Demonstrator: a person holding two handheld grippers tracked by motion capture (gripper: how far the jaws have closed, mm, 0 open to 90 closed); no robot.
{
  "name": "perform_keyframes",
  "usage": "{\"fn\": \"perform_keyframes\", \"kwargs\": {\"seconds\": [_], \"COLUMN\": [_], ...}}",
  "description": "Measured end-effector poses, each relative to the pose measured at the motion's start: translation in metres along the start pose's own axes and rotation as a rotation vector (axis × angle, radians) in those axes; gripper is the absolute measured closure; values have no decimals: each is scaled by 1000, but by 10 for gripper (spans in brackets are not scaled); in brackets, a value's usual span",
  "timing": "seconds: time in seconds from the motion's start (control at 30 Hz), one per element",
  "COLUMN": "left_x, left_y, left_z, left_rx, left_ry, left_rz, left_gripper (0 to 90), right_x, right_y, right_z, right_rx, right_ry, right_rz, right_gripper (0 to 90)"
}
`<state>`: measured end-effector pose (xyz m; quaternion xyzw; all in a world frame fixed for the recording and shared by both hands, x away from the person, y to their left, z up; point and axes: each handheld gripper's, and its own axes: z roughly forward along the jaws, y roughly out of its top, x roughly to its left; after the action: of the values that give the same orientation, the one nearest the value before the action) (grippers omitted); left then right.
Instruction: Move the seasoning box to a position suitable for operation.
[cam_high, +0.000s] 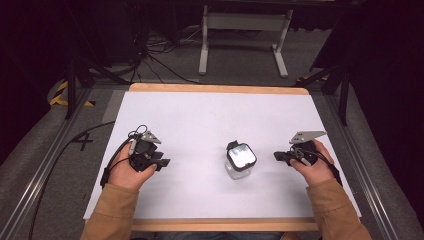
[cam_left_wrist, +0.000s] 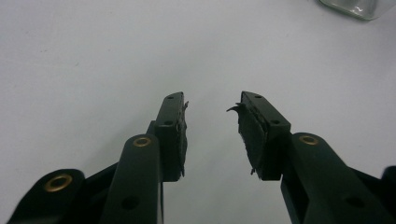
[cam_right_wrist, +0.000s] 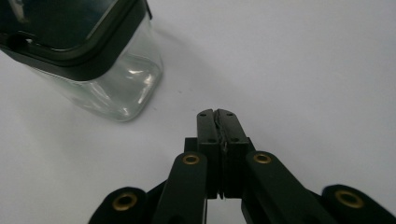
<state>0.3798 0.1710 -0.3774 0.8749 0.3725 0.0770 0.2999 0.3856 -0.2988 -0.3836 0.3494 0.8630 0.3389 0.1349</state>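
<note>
- Glass jar (cam_high: 240, 161) with a black-rimmed lid stands upright a little right of centre in the high view, on the white table (cam_high: 210, 115), with nothing touching it.
- Seen from the right gripper view, the jar (cam_right_wrist: 88, 56) sits at the upper left of the frame, near the jaw tips but apart from them; its clear walls catch bright glints.
- Right gripper (cam_high: 278, 156), at the right of the high view, points toward the jar; its jaws are pressed together with nothing between them (cam_right_wrist: 217, 115).
- Left gripper (cam_high: 162, 162), at the left of the high view, is well apart from the jar; its jaws stand spread with bare table between them (cam_left_wrist: 210, 105), and only a corner of the jar (cam_left_wrist: 359, 7) peeks in at the upper right.
- Likely risk: closed jaws moving in from the right could nudge or tip the jar rather than grasp it, since they must part first.
- Smooth glass may slip in a light pinch, and the pads (cam_left_wrist: 252, 135) look frayed, which could weaken the hold.
</note>
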Motion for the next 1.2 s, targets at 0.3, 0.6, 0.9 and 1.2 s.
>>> {"fn": "perform_keyframes", "kwargs": {"seconds": [0.3, 0.6, 0.9, 1.2], "left_x": [-5, -9, -9, -9], "left_y": [2, 2, 2, 4], "left_z": [-1, 4, 6, 8], "left_rx": [19, 33, 41, 50], "left_ry": [-14, -28, -34, -39], "left_rz": [15, 29, 31, 34], "left_gripper": [599, 586, 578, 574], "right_x": [19, 30, 37, 41], "right_y": [7, 8, 9, 8], "right_z": [23, 36, 40, 41], "right_rx": [11, 28, 32, 61], "right_ry": [53, 78, 94, 115], "right_rz": [-66, -97, -118, -130], "right_gripper": [879, 874, 889, 895]}}
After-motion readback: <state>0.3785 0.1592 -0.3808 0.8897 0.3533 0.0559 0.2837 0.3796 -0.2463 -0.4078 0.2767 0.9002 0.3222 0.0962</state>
